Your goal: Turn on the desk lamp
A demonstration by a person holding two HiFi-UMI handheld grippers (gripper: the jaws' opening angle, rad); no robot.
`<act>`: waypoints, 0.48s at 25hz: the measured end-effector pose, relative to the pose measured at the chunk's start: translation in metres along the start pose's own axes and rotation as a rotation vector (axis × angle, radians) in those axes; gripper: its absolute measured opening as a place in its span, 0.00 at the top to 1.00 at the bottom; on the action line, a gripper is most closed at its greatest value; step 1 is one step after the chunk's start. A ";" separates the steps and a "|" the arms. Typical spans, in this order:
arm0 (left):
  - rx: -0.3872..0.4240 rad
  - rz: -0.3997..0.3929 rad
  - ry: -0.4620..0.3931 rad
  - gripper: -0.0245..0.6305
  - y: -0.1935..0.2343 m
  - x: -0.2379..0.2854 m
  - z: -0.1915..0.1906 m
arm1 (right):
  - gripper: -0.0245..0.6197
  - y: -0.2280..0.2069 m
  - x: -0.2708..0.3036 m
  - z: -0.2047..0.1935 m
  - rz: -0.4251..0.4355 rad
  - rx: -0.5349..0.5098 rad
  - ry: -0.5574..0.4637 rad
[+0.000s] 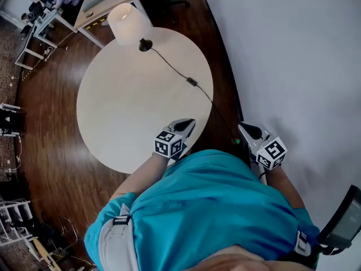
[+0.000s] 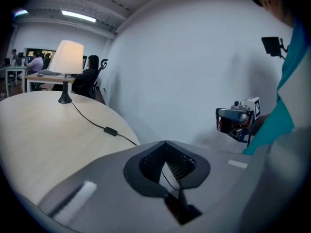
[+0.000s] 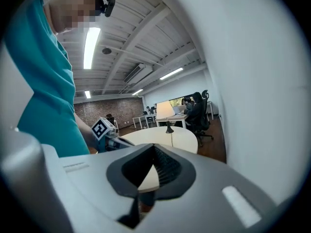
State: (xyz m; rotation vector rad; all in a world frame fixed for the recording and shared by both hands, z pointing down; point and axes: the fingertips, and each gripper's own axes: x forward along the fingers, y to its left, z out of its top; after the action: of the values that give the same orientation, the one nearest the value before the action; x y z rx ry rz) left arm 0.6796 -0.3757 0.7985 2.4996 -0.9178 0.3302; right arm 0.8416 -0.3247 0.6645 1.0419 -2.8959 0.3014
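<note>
Close in front of a person's teal shirt (image 1: 208, 196), the left tongs (image 1: 189, 123) and the right tongs (image 1: 243, 129) each stand a narrow gap apart, with nothing between the jaws. The left tongs hover over the near edge of the round table (image 1: 124, 117). The right tongs are off its rim, beside the white wall (image 1: 293, 49). Ahead of both, a black cord (image 1: 171, 66) with an inline switch (image 1: 192, 82) crosses the tabletop to the desk lamp (image 1: 128, 22), upright at the far edge and well apart from either pair.

Far end of the lamp cord (image 1: 169, 64) out of sight, inline switch (image 1: 192, 82) setting too small to tell
</note>
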 end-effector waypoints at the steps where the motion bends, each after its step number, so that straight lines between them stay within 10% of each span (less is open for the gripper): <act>1: -0.014 -0.007 -0.011 0.80 -0.015 -0.009 -0.003 | 0.96 0.004 -0.009 0.005 0.000 -0.005 -0.002; 6: 0.024 -0.077 -0.057 0.80 -0.071 -0.077 -0.010 | 0.96 0.073 -0.040 0.022 -0.013 -0.048 -0.010; 12: 0.104 -0.171 -0.098 0.80 -0.019 -0.132 0.027 | 0.96 0.120 0.026 0.044 -0.069 -0.086 0.018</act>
State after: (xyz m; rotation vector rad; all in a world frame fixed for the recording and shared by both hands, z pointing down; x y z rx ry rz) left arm 0.5951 -0.3041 0.7199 2.6889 -0.7342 0.2064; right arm 0.7460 -0.2598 0.6041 1.1153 -2.8219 0.1801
